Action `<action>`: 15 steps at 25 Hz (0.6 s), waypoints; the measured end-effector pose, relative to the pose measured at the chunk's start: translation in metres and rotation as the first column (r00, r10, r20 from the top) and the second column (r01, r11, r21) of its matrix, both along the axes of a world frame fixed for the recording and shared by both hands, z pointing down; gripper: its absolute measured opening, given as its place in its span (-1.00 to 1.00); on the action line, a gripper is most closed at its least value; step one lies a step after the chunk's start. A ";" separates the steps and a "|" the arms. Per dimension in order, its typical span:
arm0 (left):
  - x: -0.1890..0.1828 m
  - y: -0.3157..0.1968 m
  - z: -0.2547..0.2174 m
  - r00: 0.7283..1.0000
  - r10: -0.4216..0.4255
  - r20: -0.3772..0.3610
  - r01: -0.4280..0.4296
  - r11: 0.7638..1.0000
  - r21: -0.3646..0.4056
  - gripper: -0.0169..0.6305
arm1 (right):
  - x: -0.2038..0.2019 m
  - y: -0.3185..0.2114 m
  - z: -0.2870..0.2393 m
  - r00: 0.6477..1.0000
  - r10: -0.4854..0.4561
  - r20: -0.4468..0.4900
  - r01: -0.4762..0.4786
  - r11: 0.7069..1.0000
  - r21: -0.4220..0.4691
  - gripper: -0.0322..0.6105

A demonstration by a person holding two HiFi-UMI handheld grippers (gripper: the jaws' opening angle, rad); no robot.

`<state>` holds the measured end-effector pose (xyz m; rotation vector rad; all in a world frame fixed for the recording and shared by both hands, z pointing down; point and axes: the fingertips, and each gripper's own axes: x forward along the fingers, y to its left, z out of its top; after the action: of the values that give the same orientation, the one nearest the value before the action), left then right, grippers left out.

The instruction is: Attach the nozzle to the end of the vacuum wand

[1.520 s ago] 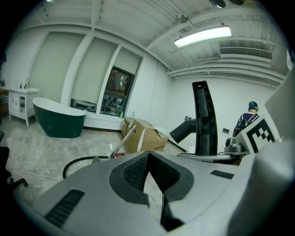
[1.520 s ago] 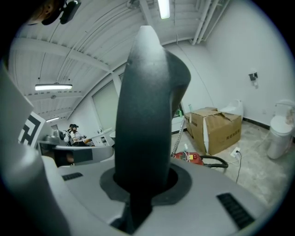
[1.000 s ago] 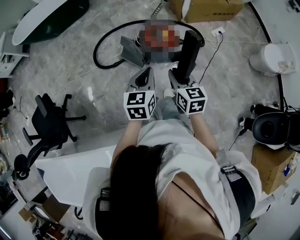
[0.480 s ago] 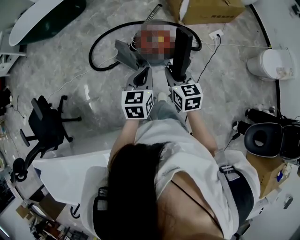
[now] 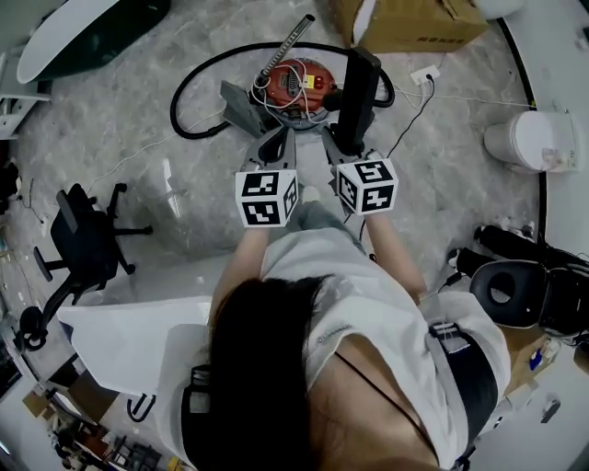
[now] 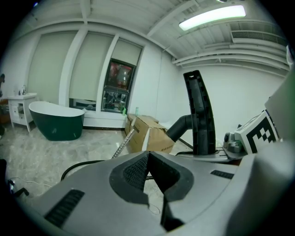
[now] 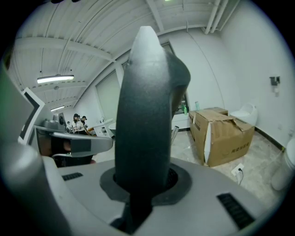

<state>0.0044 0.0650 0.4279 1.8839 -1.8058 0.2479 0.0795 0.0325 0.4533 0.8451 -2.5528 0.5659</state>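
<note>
My right gripper (image 5: 337,145) is shut on a tall black nozzle (image 5: 357,85), which stands up from its jaws and fills the right gripper view (image 7: 143,106). The left gripper (image 5: 278,140) is beside it, shut and empty, its pads (image 6: 133,173) pressed together. Ahead on the floor lies the red vacuum canister (image 5: 296,81) with its black hose (image 5: 198,85) looped around it. The silver wand (image 5: 285,43) lies slanted behind the canister, seen also in the left gripper view as a thin wand (image 6: 123,144). The nozzle (image 6: 200,115) shows at the right of that view.
A grey floor head (image 5: 241,105) lies left of the canister. A cardboard box (image 5: 414,18) stands behind it, a green-and-white bathtub (image 5: 83,32) at far left. An office chair (image 5: 87,241) is on the left, a white bin (image 5: 532,140) and cables on the right.
Both grippers have moved forward together toward the canister, the right one carrying the nozzle. The jaws of both look unchanged.
</note>
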 end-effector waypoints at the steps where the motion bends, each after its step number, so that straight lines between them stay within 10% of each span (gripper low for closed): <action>1: 0.000 -0.002 0.000 1.000 -0.005 0.003 0.005 1.000 0.000 -0.95 | 0.001 -0.004 0.000 1.000 -0.001 0.002 0.001 1.000 0.002 -0.70; 15: -0.009 -0.022 -0.012 0.999 -0.029 -0.023 0.031 0.996 0.080 -0.95 | -0.004 -0.024 0.000 1.000 -0.007 0.011 0.007 1.000 -0.007 -0.70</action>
<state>-0.0045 0.0426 0.4157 1.9045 -1.8530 0.1451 0.0754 0.0083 0.4537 0.8324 -2.5606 0.5786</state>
